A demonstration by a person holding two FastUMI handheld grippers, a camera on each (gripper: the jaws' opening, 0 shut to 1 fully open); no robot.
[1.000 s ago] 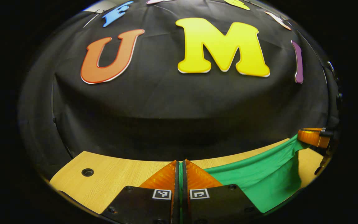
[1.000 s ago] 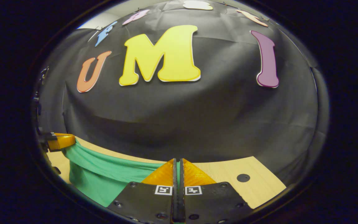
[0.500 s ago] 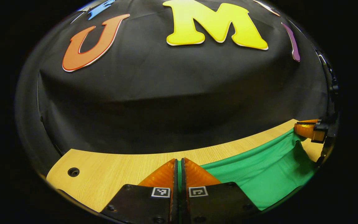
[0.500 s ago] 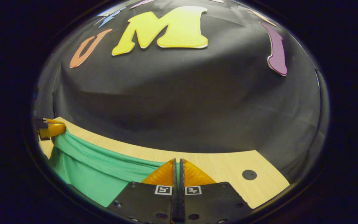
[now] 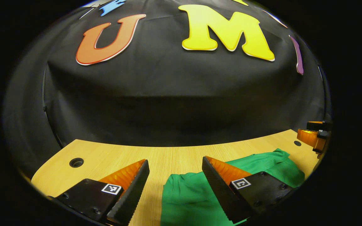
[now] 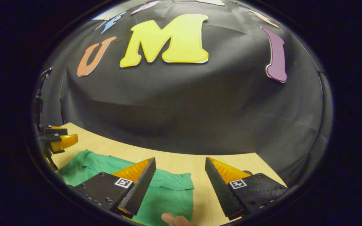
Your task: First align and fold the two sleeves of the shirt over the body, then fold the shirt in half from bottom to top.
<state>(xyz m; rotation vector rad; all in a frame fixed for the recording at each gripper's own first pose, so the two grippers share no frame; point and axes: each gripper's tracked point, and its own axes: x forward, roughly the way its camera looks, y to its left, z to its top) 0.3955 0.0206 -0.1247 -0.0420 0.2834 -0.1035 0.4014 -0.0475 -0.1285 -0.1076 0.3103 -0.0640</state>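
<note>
Both grippers have let go since the earlier frames: where each pair of jaws was closed on the green cloth and held it stretched above the bench, the left gripper and the right gripper now stand wide open with nothing between them, and the shirt has dropped onto the bench. It lies as a slack green heap at the near edge, under and just ahead of both pairs of jaws, its far edge rumpled in the right gripper view. To do the fold well, smooth that rumpled edge first, then check that the layers line up squarely before lifting off. Whether the sleeves already sit over the body is hard to say, as most of the cloth is hidden below the jaws. A fingertip shows at the bottom of the right gripper view.
</note>
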